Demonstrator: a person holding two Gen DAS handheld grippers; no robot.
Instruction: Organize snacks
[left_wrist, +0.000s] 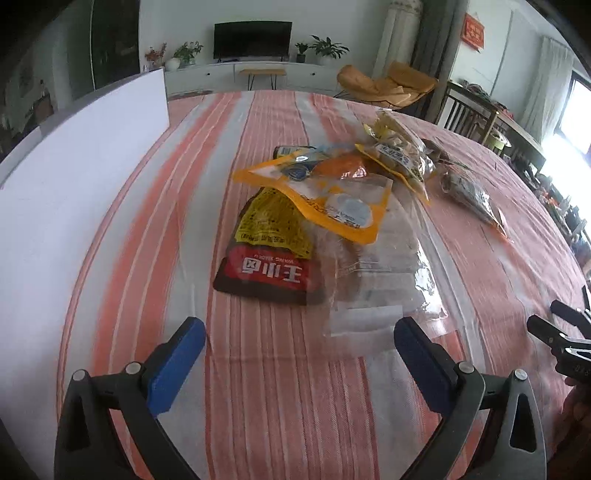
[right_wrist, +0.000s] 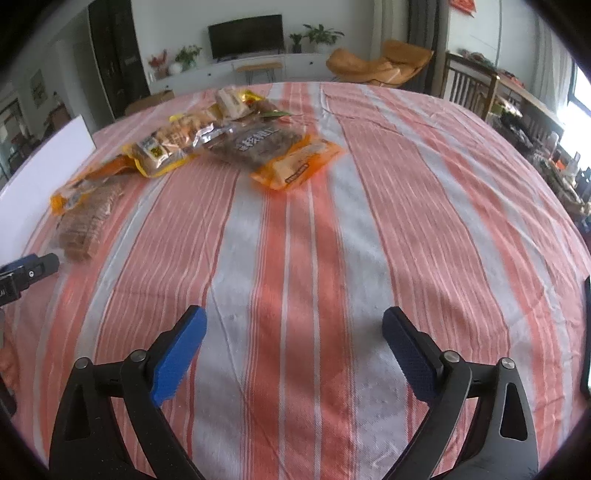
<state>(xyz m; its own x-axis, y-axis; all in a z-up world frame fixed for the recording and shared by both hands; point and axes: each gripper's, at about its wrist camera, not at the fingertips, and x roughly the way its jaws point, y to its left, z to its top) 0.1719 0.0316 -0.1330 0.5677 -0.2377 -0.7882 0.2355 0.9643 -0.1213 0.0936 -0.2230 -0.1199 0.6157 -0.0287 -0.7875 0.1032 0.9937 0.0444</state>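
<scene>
Several snack bags lie in a loose pile on the striped tablecloth (left_wrist: 280, 387). In the left wrist view a dark red and yellow bag (left_wrist: 267, 245) is nearest, with a clear bag (left_wrist: 380, 280) beside it and an orange-edged bag (left_wrist: 332, 192) overlapping both. Further back lie a yellow bag of pieces (left_wrist: 399, 155) and a dark clear bag (left_wrist: 469, 192). My left gripper (left_wrist: 299, 339) is open and empty, just short of the clear bag. My right gripper (right_wrist: 293, 328) is open and empty over bare cloth, well short of the orange bag (right_wrist: 295, 162) and the pile (right_wrist: 177, 144).
A white upright board (left_wrist: 81, 177) stands along the table's left edge. The right gripper's body (left_wrist: 565, 339) shows at the right of the left wrist view. Chairs (left_wrist: 465, 110) stand beyond the table's far right. The cloth (right_wrist: 424, 221) right of the pile is bare.
</scene>
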